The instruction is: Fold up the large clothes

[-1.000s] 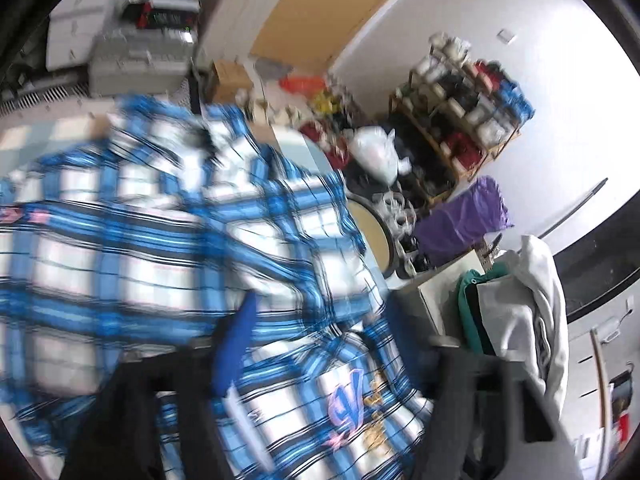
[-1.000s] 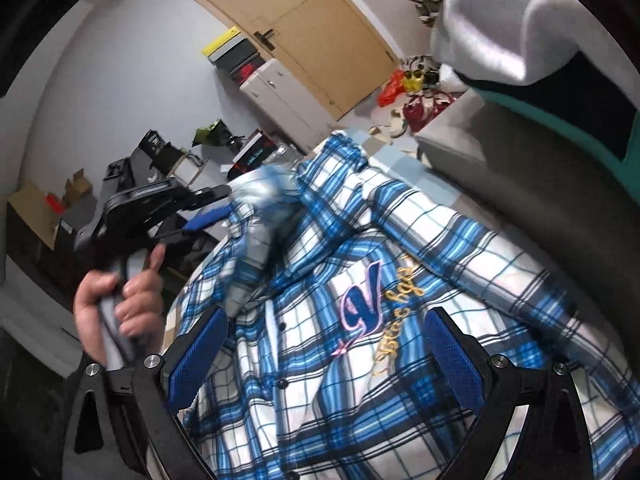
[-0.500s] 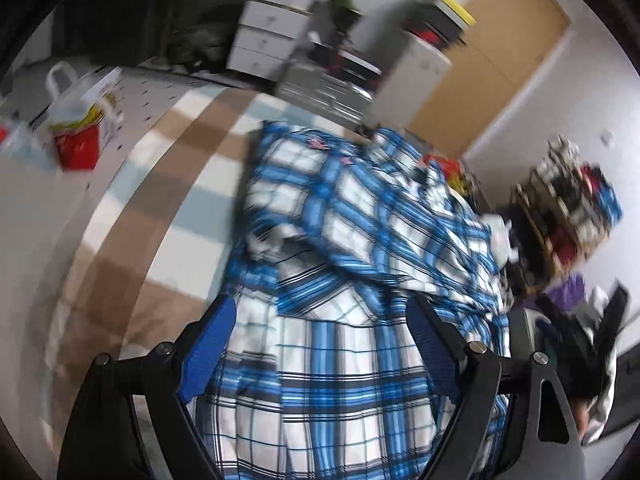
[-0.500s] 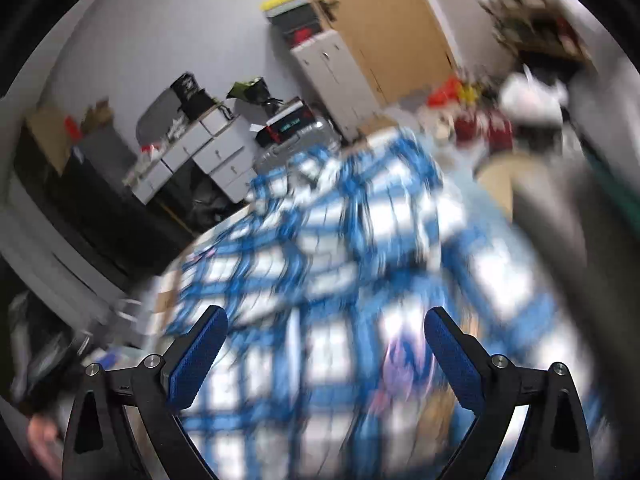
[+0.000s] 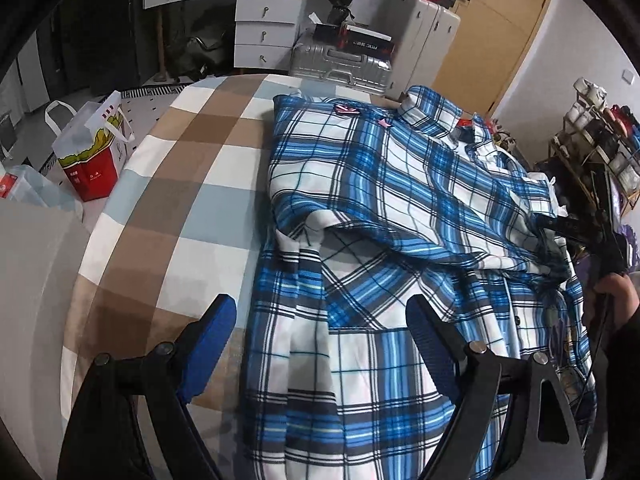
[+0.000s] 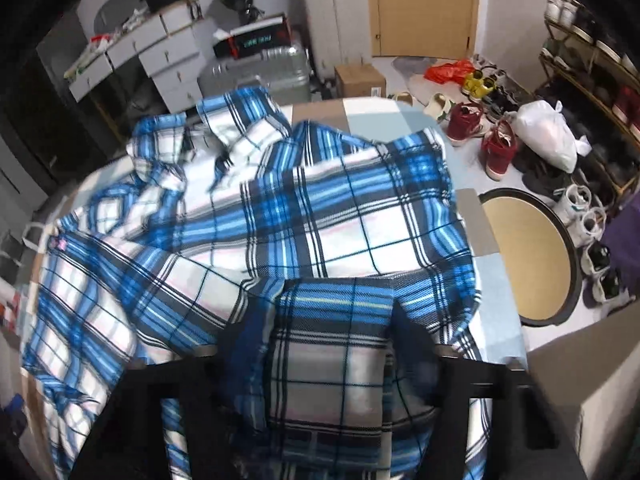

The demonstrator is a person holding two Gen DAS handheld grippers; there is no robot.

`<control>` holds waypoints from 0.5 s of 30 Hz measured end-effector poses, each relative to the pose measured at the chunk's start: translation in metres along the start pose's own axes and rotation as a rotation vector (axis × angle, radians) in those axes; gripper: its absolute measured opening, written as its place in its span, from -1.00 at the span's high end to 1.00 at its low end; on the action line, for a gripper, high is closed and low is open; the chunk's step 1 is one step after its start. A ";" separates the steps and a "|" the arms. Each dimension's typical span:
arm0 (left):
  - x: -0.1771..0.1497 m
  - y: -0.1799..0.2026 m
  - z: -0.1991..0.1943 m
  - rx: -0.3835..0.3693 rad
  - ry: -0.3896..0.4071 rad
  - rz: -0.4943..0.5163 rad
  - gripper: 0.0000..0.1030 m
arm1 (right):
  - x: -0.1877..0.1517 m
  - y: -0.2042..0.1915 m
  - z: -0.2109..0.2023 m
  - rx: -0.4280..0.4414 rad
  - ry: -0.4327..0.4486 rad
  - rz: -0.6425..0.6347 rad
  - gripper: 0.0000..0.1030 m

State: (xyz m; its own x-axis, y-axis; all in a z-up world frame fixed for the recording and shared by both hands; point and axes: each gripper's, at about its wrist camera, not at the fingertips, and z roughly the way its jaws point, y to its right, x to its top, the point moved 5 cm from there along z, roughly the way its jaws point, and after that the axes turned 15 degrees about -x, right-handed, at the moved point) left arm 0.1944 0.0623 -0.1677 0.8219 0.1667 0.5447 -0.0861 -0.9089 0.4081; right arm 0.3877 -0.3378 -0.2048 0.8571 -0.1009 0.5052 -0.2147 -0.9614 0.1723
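Between the closing right tongs (image 6: 332, 344), plaid shirt (image 6: 320, 224) fabric; left tongs (image 5: 320, 320) released above it.

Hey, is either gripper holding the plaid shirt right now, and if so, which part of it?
The right gripper is closing on a bunched fold of the plaid shirt, near its edge. The left gripper is open above the shirt, holding nothing.
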 end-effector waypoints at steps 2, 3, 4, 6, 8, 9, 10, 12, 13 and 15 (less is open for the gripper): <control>-0.004 -0.005 0.004 0.000 -0.024 -0.011 -0.63 | 0.000 0.000 -0.006 -0.014 0.034 -0.022 0.80; -0.006 -0.006 0.006 -0.007 -0.038 -0.020 -0.63 | 0.001 0.001 -0.009 -0.006 0.047 -0.017 0.82; -0.007 -0.007 0.007 -0.010 -0.047 -0.025 -0.63 | 0.004 0.002 -0.017 0.011 0.071 -0.006 0.83; -0.009 -0.006 0.009 -0.009 -0.059 -0.027 -0.63 | 0.011 0.006 -0.030 0.010 0.136 -0.001 0.87; -0.009 -0.004 0.009 0.006 -0.057 -0.014 -0.63 | 0.021 0.006 -0.036 -0.018 0.179 -0.019 0.89; -0.009 -0.003 0.008 0.008 -0.047 -0.005 -0.63 | 0.027 0.007 -0.041 -0.034 0.207 -0.021 0.90; -0.008 -0.001 0.008 0.009 -0.042 0.002 -0.63 | 0.034 0.007 -0.042 -0.059 0.224 -0.016 0.90; -0.006 0.001 0.010 0.029 -0.037 0.028 -0.63 | 0.045 0.011 -0.039 -0.103 0.227 0.004 0.90; -0.005 0.002 0.011 0.039 -0.038 0.036 -0.63 | 0.050 0.012 -0.033 -0.118 0.217 0.013 0.89; -0.006 0.005 0.013 0.047 -0.040 0.053 -0.63 | 0.053 0.012 -0.015 -0.149 0.163 0.009 0.87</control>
State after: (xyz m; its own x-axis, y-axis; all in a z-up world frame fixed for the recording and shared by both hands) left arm 0.1965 0.0522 -0.1781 0.8389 0.1032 0.5344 -0.1043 -0.9332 0.3440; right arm 0.4232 -0.3508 -0.1629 0.7702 -0.0546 0.6354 -0.2991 -0.9109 0.2843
